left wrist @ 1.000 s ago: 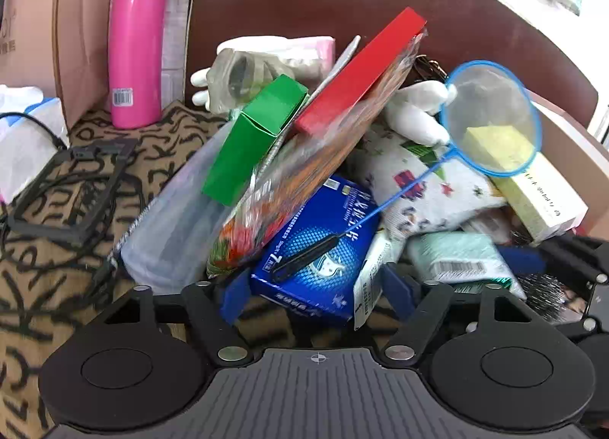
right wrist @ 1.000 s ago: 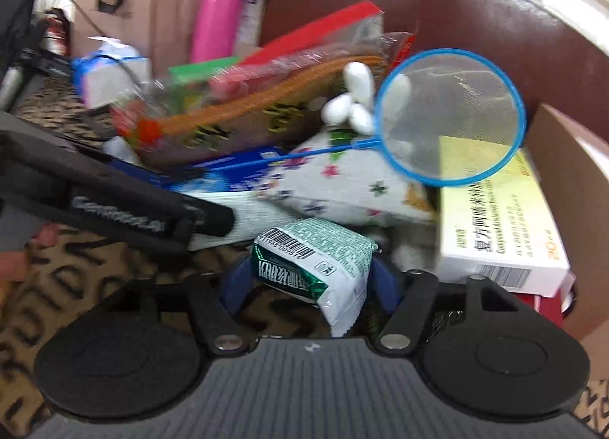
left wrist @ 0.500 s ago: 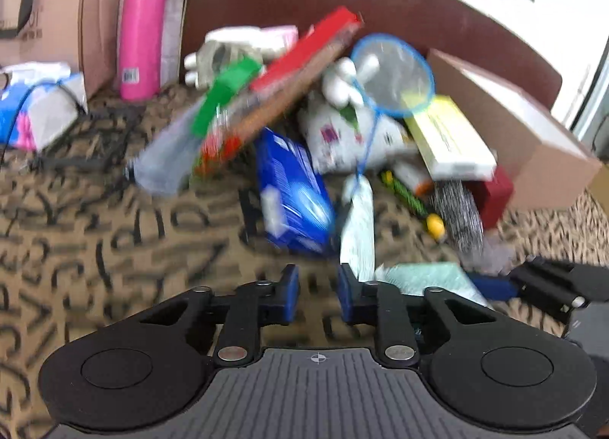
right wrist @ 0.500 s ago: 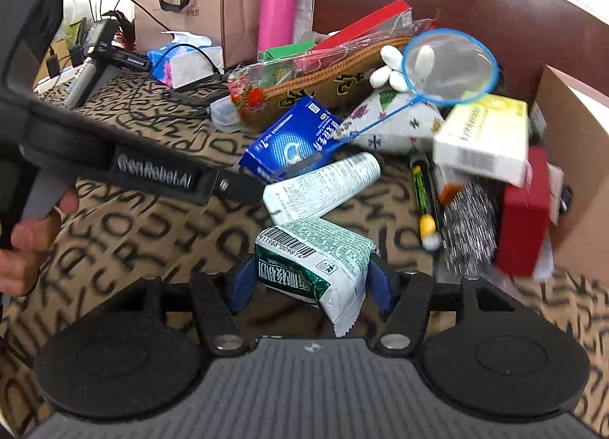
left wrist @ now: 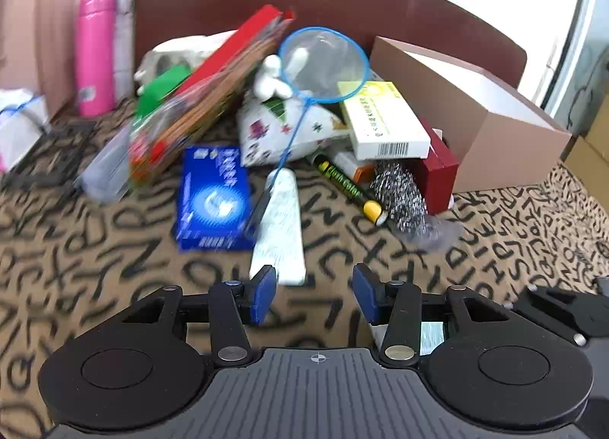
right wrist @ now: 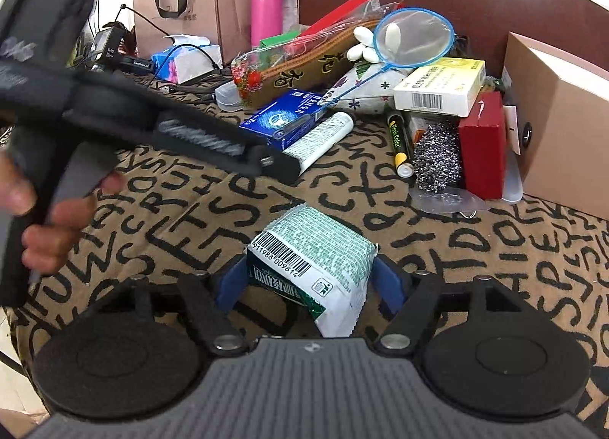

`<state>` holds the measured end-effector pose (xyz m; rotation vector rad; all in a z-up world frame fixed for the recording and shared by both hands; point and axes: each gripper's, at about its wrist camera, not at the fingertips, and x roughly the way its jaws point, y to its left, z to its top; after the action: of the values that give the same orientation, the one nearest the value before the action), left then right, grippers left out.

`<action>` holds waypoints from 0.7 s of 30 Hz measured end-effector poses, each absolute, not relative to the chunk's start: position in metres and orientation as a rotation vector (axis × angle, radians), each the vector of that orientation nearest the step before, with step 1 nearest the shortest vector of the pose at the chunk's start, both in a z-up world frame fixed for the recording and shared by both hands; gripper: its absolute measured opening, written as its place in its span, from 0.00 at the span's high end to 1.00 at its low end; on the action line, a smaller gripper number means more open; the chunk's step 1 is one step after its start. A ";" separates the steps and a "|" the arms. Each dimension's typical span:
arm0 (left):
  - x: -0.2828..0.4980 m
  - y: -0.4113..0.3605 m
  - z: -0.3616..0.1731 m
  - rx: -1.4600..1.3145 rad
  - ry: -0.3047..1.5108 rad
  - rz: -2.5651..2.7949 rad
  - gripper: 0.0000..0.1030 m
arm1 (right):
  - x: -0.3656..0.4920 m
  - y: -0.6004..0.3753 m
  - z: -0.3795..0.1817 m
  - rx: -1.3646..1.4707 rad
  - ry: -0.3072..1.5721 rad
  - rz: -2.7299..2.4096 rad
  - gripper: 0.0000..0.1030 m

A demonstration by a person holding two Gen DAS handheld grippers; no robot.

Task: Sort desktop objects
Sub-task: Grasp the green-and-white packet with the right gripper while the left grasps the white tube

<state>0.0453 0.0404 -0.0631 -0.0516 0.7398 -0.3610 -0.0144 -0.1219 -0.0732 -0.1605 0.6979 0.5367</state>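
Observation:
My left gripper (left wrist: 314, 292) hovers low over the lettered cloth, its jaws opening with nothing between them. A white tube (left wrist: 279, 226) lies just ahead of its left finger, beside a blue box (left wrist: 215, 199). A green-and-white packet (right wrist: 316, 248) rests on the cloth between the blue pads of my right gripper (right wrist: 310, 283). Those jaws are opening, and the pads stand just off the packet's sides. The left gripper's black body (right wrist: 190, 134) crosses the right wrist view, held by a hand (right wrist: 38, 226).
The pile behind holds a blue hand net (left wrist: 323, 62), a yellow-white medicine box (left wrist: 384, 119), a marker (left wrist: 350, 191), a steel scourer (left wrist: 399, 191) and a red box (left wrist: 441, 172). A cardboard box (left wrist: 475, 115) stands right, a pink bottle (left wrist: 95, 54) back left.
Both grippers have drawn back from the pile. The left one shut empty, then spread again; the blue box now lies out on the cloth. The right jaws have widened around the packet.

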 end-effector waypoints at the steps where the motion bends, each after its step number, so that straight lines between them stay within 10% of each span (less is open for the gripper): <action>1: 0.052 0.037 -0.064 -0.045 0.744 -0.370 0.41 | -0.013 -0.123 -0.073 -0.158 0.698 0.539 0.26; 15: 0.104 0.042 -0.085 -0.053 0.769 -0.335 0.31 | 0.008 -0.120 -0.077 -0.179 0.683 0.567 0.24; 21: 0.110 0.044 -0.084 -0.053 0.782 -0.327 0.68 | 0.019 -0.117 -0.078 -0.192 0.683 0.582 0.24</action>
<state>0.1105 0.0437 -0.0837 -0.0534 0.7819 -0.3273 0.0186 -0.1168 -0.0777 -0.1924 0.6831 0.5821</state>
